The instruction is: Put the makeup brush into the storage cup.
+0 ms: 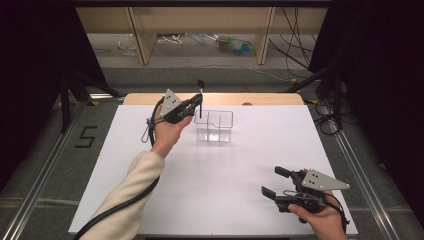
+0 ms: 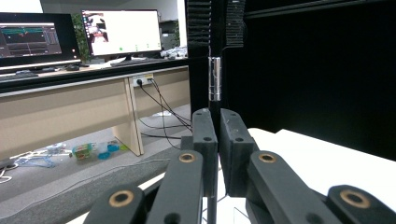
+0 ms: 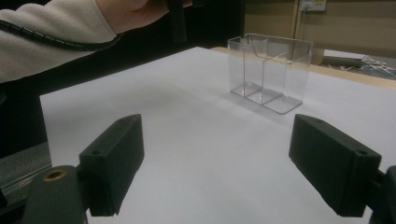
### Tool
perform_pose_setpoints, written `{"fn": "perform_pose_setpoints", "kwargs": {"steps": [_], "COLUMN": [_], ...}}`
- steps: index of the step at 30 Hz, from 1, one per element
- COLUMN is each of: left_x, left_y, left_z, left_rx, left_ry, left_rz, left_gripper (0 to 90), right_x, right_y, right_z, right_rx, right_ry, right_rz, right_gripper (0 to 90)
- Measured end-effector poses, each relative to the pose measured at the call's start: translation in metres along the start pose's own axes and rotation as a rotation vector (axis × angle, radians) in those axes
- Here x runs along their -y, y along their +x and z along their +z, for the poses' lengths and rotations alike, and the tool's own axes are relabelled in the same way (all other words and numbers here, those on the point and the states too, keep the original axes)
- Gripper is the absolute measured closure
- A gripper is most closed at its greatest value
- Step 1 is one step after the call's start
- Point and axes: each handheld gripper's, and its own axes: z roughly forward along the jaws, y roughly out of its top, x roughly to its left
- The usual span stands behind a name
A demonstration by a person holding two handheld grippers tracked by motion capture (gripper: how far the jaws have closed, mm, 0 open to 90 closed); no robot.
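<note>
On the left, my left gripper (image 1: 199,102) hangs above the near-left corner of the clear organizer (image 1: 214,126), its jaws clamped tight on a thin black pen (image 1: 200,97) that stands upright between them, tip down toward the left compartment. In the left gripper view the pen (image 2: 214,79) rises past the pads with a silver clip showing. I judge it light, stiff and smooth — apt to slip or swing if pinched at one end, so the grip low on the barrel looks sensible. The organizer sits toward the far side of the white worktop (image 1: 215,175); thin-walled plastic like that will probably slide or tip at a nudge. Over at the right, my right gripper (image 1: 276,181) rests near the front edge, jaws spread wide — nothing between them.
</note>
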Motion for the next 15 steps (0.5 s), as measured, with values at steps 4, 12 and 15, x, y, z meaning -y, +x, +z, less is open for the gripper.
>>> {"fn": "perform_pose_setpoints", "kwargs": {"steps": [4, 12, 15], "left_x": [0.0015, 0.0052, 0.006], "left_y": [0.0002, 0.0006, 0.0007], "left_z": [-0.0004, -0.0002, -0.0003], "left_rx": [-0.002, 0.0, 0.0], "left_ry": [0.006, 0.007, 0.006], "left_rz": [0.001, -0.004, -0.004], "left_gripper": [86.0, 85.9, 85.9], "right_x": [0.0005, 0.0006, 0.0006], "right_y": [-0.0004, -0.0004, -0.0004], "right_z": [0.0013, 0.0014, 0.0013], "right_rx": [-0.026, -0.021, -0.021], "right_ry": [-0.016, -0.015, -0.014], "right_rz": [0.008, 0.008, 0.007], "right_gripper": [19.1, 19.1, 19.1]}}
